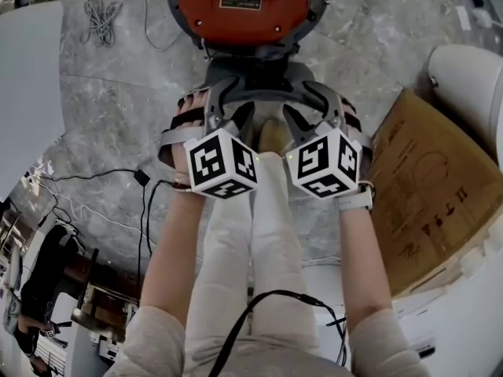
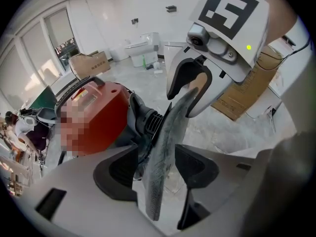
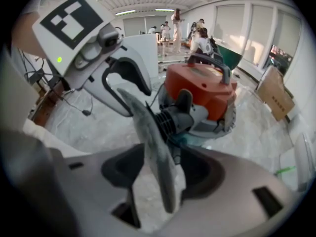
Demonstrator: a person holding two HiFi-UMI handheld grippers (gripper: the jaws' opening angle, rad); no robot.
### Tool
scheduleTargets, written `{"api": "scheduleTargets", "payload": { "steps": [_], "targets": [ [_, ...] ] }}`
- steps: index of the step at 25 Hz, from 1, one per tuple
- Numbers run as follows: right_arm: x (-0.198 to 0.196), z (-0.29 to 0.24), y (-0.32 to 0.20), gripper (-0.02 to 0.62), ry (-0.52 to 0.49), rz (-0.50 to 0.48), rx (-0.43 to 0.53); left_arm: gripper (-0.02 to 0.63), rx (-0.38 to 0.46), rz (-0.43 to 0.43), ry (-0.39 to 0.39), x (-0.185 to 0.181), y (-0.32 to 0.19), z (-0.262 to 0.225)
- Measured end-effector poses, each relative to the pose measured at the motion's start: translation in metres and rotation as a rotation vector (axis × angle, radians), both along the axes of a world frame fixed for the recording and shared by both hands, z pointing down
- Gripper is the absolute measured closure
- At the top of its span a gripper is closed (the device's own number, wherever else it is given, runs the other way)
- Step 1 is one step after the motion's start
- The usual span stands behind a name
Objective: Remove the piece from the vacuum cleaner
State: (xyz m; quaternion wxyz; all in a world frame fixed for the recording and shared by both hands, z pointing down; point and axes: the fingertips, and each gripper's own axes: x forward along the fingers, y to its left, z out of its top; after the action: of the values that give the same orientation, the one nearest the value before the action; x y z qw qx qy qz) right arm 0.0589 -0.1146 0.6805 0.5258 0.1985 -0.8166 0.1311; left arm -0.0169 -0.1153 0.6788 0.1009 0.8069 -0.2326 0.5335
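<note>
Piece (image 2: 165, 142) is being straddled by both tools. It is sitting edge-on between the wide-spread jaws of the left gripper (image 2: 158, 172) and the right gripper (image 3: 163, 172), with no pad pressing on it. It is positioned just in front of the ribbed inlet (image 3: 170, 117) of the vacuum (image 1: 251, 6); whether it is seated there can't be told. Step, as judged: the grip is being set up and the pull is not yet begun. Next, jaws are to be closed on the flat faces, then the piece drawn straight off the inlet.
</note>
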Motion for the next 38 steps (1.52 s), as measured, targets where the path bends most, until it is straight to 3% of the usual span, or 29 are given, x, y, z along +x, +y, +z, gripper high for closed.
{"api": "scheduleTargets", "payload": {
  "steps": [8,28,35,38],
  "targets": [
    [-0.005,0.016,-0.005,0.38,0.022,-0.042,0.003,0.371,-0.06,0.029,-0.009,0.002,0.004,0.018],
    [-0.015,0.044,0.002,0.385,0.059,-0.158,0.057,0.371,-0.039,0.014,-0.051,0.006,0.007,0.051],
    [-0.013,0.044,-0.003,0.446,0.074,-0.153,0.088,0.375,-0.051,0.037,-0.113,0.002,0.007,0.057],
    [-0.012,0.043,-0.005,0.467,0.099,-0.18,0.124,0.425,-0.025,0.04,-0.135,0.0,0.004,0.055]
  ]
}}
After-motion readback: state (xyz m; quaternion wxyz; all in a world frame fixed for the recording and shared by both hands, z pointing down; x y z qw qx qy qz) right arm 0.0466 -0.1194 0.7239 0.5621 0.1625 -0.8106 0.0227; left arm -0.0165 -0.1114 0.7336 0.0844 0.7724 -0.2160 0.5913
